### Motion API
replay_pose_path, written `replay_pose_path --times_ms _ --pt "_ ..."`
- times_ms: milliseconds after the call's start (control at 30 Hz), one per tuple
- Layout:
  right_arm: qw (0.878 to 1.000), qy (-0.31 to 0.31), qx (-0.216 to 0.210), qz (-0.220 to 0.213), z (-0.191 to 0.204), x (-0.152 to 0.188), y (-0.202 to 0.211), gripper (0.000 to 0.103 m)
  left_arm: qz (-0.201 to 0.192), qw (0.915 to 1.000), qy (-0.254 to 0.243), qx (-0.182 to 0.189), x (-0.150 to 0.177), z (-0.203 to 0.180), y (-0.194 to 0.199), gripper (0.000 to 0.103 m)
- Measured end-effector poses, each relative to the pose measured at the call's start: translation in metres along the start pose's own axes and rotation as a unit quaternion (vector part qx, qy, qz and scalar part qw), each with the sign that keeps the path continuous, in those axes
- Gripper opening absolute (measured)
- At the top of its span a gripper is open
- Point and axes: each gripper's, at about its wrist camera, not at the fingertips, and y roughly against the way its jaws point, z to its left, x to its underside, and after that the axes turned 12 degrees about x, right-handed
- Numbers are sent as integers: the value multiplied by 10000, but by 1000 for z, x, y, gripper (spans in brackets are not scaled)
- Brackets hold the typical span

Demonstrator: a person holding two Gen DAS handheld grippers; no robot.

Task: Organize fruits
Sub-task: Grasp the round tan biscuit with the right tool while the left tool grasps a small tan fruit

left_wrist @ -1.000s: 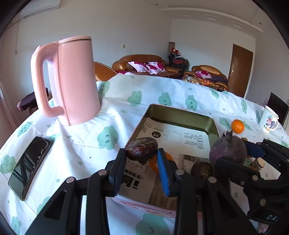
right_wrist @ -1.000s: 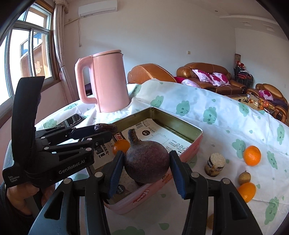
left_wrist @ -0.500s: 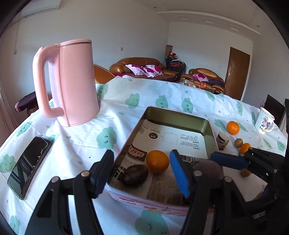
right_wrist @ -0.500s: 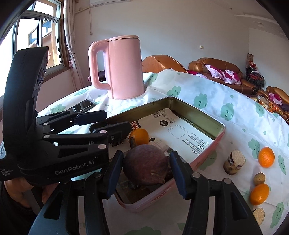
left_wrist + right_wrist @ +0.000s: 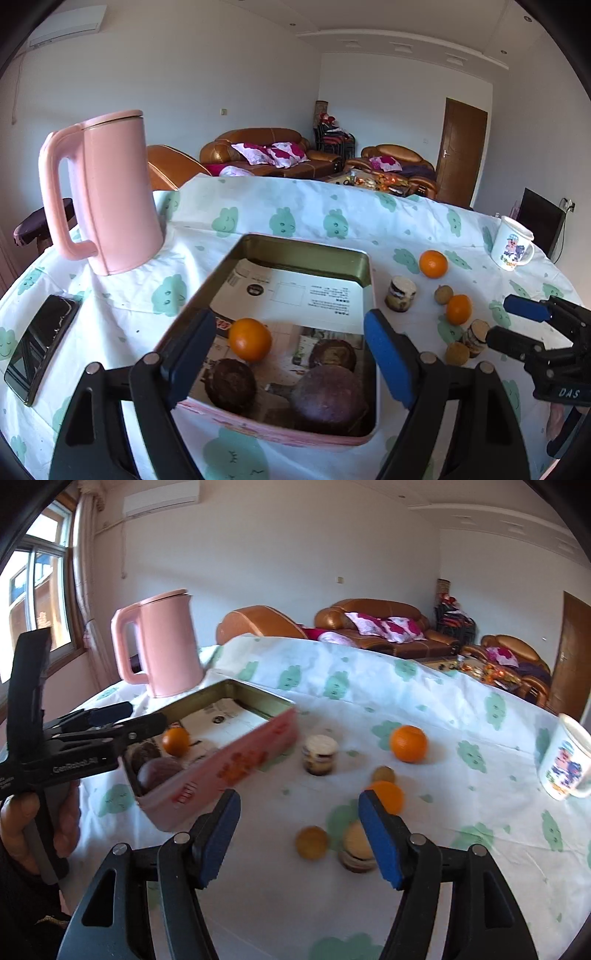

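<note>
A pink tin box (image 5: 354, 254) lined with newspaper holds an orange (image 5: 250, 339), a dark brown fruit (image 5: 231, 384), a big purple fruit (image 5: 327, 397) and another dark fruit (image 5: 332, 354). My left gripper (image 5: 290, 354) is open and empty above the box's near end. My right gripper (image 5: 297, 840) is open and empty over the cloth right of the box (image 5: 236, 768). Ahead of it lie two oranges (image 5: 408, 743) (image 5: 386, 794), a small yellow fruit (image 5: 311, 842), a small brown fruit (image 5: 383, 774) and a small jar on its side (image 5: 354, 847).
A pink kettle (image 5: 107, 192) stands left of the box and a phone (image 5: 40, 345) lies at the left table edge. A small upright jar (image 5: 319, 755) stands right of the box. A white mug (image 5: 567, 760) stands at the far right.
Both grippers let go of their fruits into the box and opened. The right gripper swung away to the right, over the loose fruit on the cloth. The left gripper drew back a little.
</note>
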Motion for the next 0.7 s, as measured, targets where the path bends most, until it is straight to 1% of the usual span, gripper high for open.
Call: replay_pose_path --times_ms 67,167,267,367,467,533,633,667,700 --pt "9997 -163 140 68 -17 4 -2 68 85 9999 -121 88 2 -14 -6 84" --pt "9994 -276 140 147 -26 8 -8 68 151 9993 -321 143 4 -33 -12 84" --pt "9987 -368 -120 323 -23 10 -19 68 186 9987 -443 173 3 -46 -16 84" --pt "9981 -250 17 570 -15 11 -33 68 215 9982 -533 161 3 -54 -21 84" --pt "9971 -325 49 684 -17 10 -39 66 275 9978 -571 176 3 -58 -26 85" --pt "9957 -346 55 854 -18 11 -47 61 316 9975 -598 194 5 -62 -29 85" --pt "9933 -416 -128 1067 -20 12 -55 46 380 9969 -643 243 6 -68 -34 84" --pt "9932 -437 -221 1057 -21 12 -55 38 388 9967 -666 253 7 -70 -35 84" --pt "9933 -456 -224 1034 -22 12 -54 38 399 9964 -700 270 7 -73 -36 84"
